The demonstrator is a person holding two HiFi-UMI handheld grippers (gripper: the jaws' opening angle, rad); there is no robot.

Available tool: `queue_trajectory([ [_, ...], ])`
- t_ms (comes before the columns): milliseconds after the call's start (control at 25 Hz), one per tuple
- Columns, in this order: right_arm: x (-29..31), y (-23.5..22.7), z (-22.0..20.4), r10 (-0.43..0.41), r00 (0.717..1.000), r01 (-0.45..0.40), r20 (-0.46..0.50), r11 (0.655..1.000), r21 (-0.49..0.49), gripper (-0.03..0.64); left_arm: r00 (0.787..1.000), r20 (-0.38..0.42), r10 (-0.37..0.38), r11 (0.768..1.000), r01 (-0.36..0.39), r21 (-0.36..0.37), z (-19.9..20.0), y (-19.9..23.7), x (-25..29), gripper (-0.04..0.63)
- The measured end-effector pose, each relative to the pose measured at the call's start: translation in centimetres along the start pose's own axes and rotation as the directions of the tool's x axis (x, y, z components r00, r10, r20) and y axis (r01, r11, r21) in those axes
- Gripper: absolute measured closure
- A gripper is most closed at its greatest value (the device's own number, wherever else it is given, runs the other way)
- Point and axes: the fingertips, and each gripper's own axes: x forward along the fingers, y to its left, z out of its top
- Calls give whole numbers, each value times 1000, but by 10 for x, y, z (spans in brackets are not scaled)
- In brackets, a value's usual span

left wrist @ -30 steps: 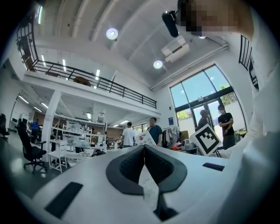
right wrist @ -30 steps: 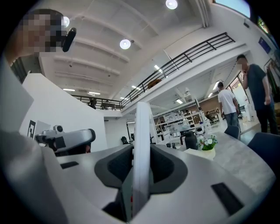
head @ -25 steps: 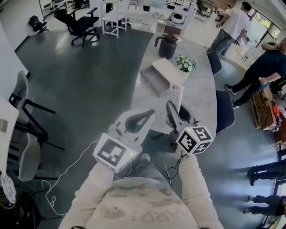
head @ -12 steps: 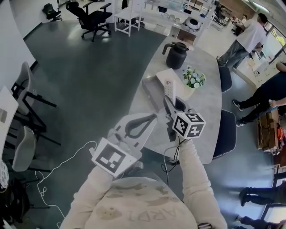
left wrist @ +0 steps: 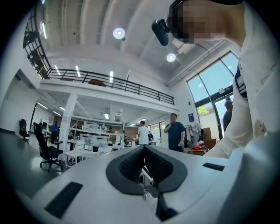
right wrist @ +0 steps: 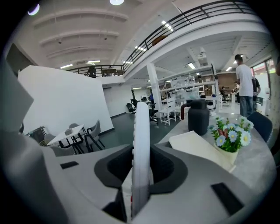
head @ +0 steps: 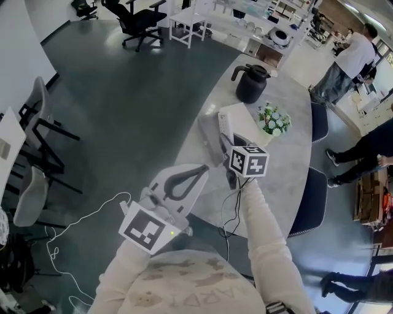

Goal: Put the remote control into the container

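Right tongs (head: 226, 143) clamped on the remote control (head: 222, 126), thin edges between the pads, body standing tall out of the jaws. At centre of the head view, overlapping the container (head: 209, 136); height above it not readable. Left tongs (head: 198, 172) pressed together on nothing, lower left of centre, short of the worktop (head: 279, 175).

Likely trouble:
- **Slipping in the grip:** gripped low on a long, slim, smooth case, so liable to pivot or slide in the pads on a quick dip.
- **Missing the container:** coming in tall and edge-on, apt to catch the container's rim. From there, likely to tip out onto the worktop, or off its near edge to the floor, rather than inside.
- **Bad release:** letting go too high risks a bounce. Drifting right risks a knock against the flower pot (head: 274, 122), probably light and easy to topple.
- **Unknown fit:** depth of the container hard to judge from here, so best treated as a snug fit.

Worktop: curved, pale grey, smooth, mostly bare. Black jug (head: 250, 84) at the far end, upper middle of the frame; flower pot just right of the container. Dark chairs (head: 307, 205) tucked along the right side.

Around it, an open office hall:
- dark grey floor (head: 135, 92)
- black office chair (head: 138, 18) and white racks along the top
- a white cable (head: 86, 224) trailing at lower left
- people (head: 350, 58) standing at upper right
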Motion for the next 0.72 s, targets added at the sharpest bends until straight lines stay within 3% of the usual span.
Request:
queue_trajectory([
  [320,50,-30,-26,-65,981,51,-184,995,-82,512,999,-20,44,999,-44,27,2,18,-1,583],
  [720,103,-56,-69,-56,917,62,-394,998,3,512,998,-18,57,997,-56,62,-2,39,13,583],
])
